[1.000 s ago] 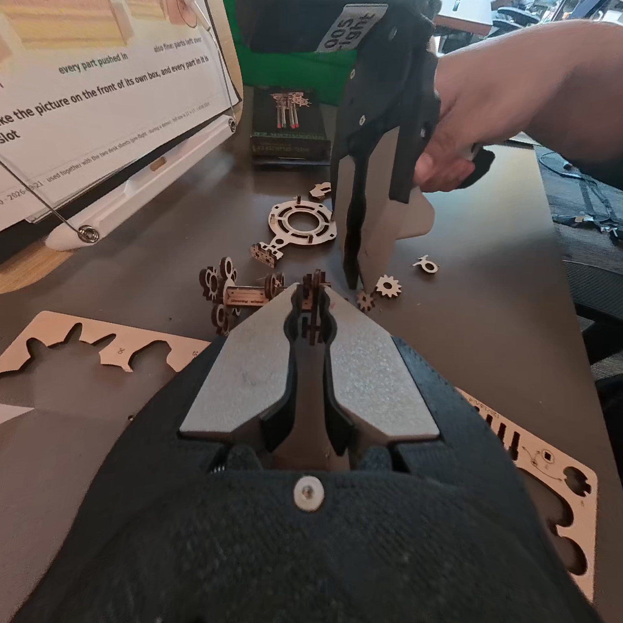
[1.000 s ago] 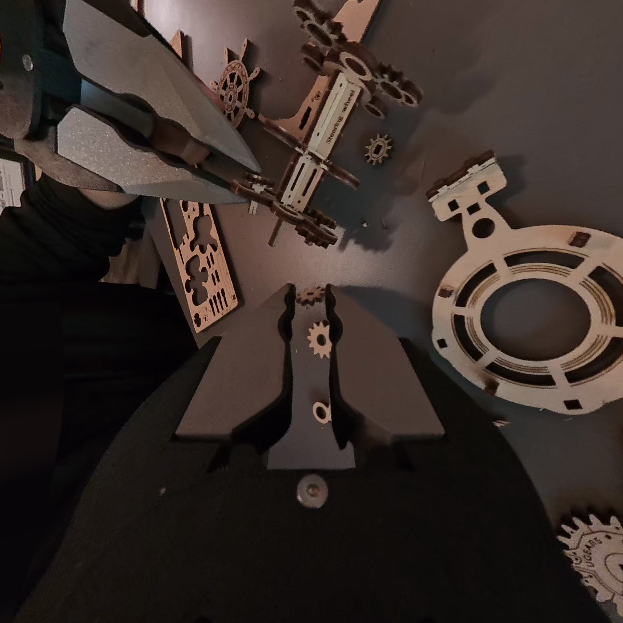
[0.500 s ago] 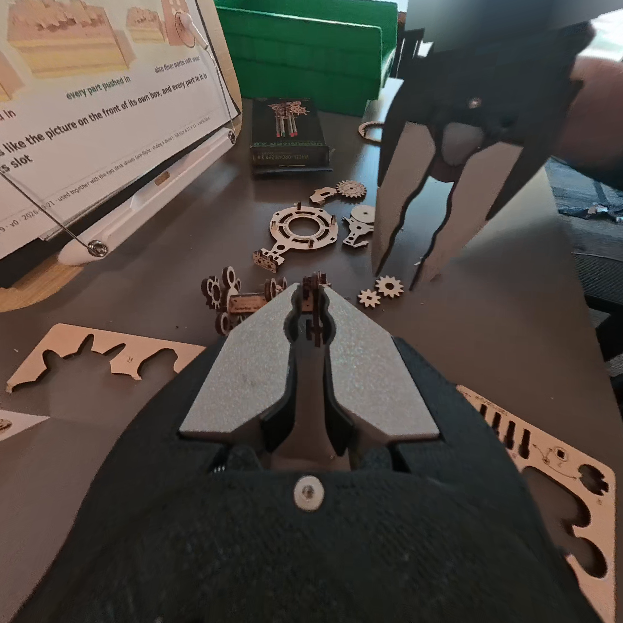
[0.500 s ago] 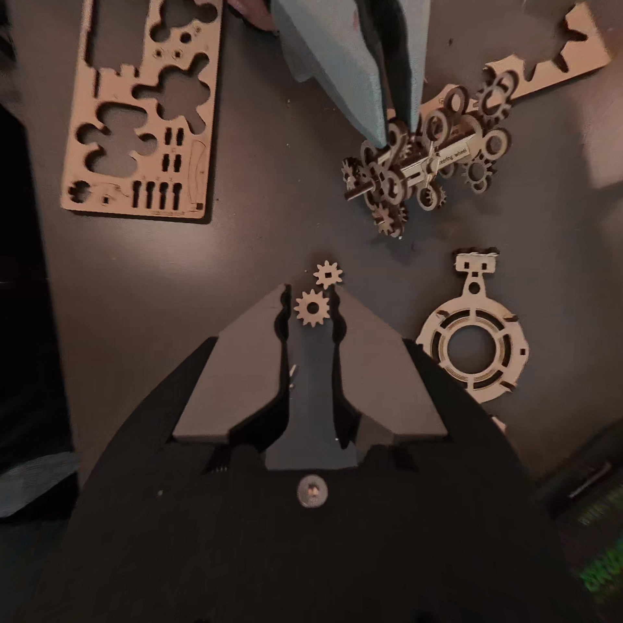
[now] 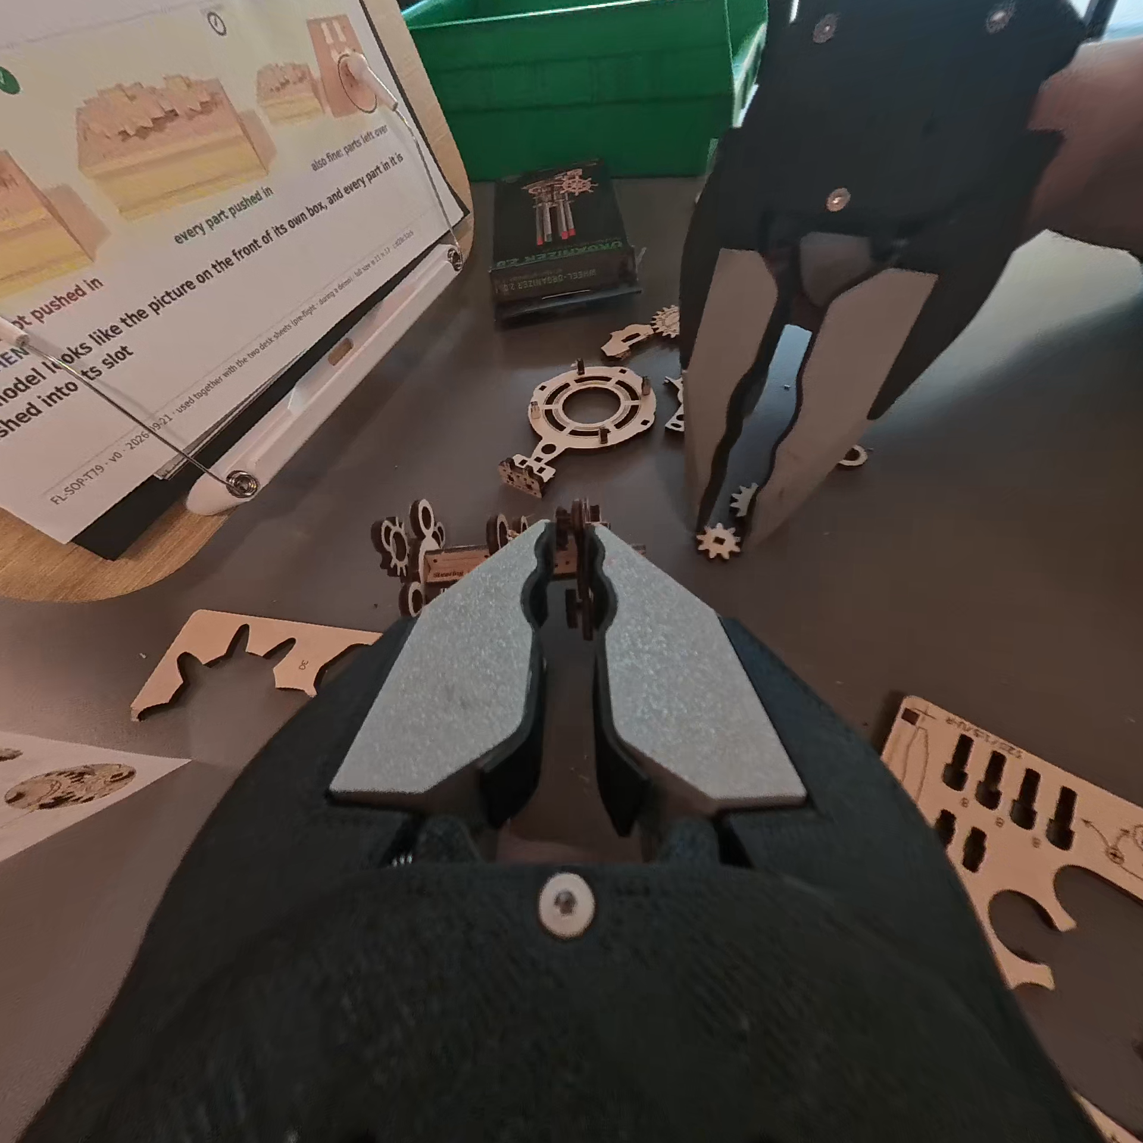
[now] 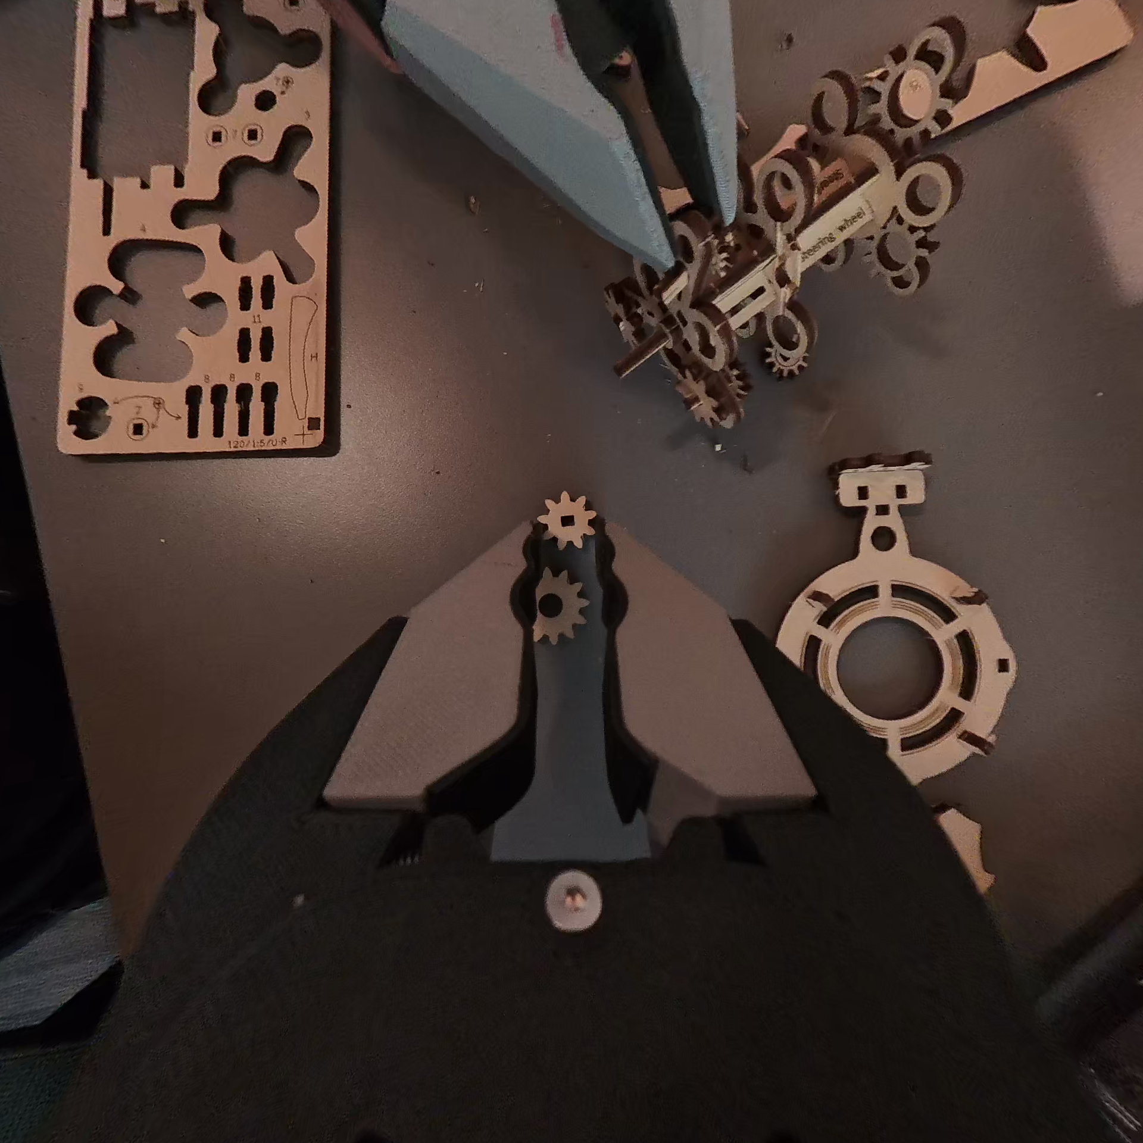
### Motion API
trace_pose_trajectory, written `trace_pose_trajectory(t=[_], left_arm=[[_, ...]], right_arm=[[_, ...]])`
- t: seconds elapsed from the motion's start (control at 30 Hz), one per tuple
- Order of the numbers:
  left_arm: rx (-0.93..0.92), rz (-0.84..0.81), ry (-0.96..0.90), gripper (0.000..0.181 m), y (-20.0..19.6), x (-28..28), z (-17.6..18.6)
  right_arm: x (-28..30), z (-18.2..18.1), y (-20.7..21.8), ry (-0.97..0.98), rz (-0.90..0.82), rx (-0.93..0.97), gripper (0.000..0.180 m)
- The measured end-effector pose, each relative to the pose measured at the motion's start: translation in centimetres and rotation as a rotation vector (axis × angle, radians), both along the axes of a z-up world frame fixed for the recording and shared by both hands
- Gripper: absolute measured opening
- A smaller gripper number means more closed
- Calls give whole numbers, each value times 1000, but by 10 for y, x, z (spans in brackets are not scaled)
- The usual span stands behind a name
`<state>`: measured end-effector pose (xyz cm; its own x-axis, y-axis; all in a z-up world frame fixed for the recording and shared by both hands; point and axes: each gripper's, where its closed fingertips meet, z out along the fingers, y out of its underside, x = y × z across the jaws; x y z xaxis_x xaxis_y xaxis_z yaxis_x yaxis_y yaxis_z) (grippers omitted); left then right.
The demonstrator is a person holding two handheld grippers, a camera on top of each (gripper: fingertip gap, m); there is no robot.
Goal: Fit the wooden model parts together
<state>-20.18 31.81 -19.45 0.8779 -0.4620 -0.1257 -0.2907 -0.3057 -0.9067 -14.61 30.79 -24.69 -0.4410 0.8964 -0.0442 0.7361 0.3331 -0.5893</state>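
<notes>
My left gripper (image 5: 575, 533) is shut on one end of the wooden gear assembly (image 5: 454, 561), a slotted bar with several toothed wheels that rests on the dark table. It also shows in the right wrist view (image 6: 804, 247), pinched by the left gripper (image 6: 697, 240). My right gripper (image 6: 568, 535) is open and points down at the table. A small round-holed gear (image 6: 556, 606) lies between its fingers and a square-holed gear (image 6: 566, 521) lies at its tips. In the left wrist view the right gripper (image 5: 733, 526) stands over these gears (image 5: 717, 541).
A ring-shaped wooden part (image 5: 587, 408) lies behind the assembly (image 6: 890, 668). Cut-out sheets lie front right (image 5: 1014, 822) (image 6: 198, 247) and front left (image 5: 247, 649). An instruction board (image 5: 185, 247), a black box (image 5: 563, 235) and a green bin (image 5: 587, 80) stand at the back. The grippers' ends are close to 8 cm from one another.
The right gripper has turned and come down over the two small gears, so one now sits between its fingers. The left gripper has kept hold of the assembly in place.
</notes>
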Motion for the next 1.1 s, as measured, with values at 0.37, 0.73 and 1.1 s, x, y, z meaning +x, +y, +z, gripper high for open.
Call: trace_pose_trajectory(t=[0.37,0.73,1.1], left_arm=[[-16,-13,31,7,-2,2,-4],[-7,-29,85,7,-3,7,-7],[-2,-35,97,7,-4,8,-7]], right_arm=[[8,31,-33,-143,-83,-707,14],[14,12,-21,-311,-236,-718,22],[25,17,-24,-86,-14,-271,30]])
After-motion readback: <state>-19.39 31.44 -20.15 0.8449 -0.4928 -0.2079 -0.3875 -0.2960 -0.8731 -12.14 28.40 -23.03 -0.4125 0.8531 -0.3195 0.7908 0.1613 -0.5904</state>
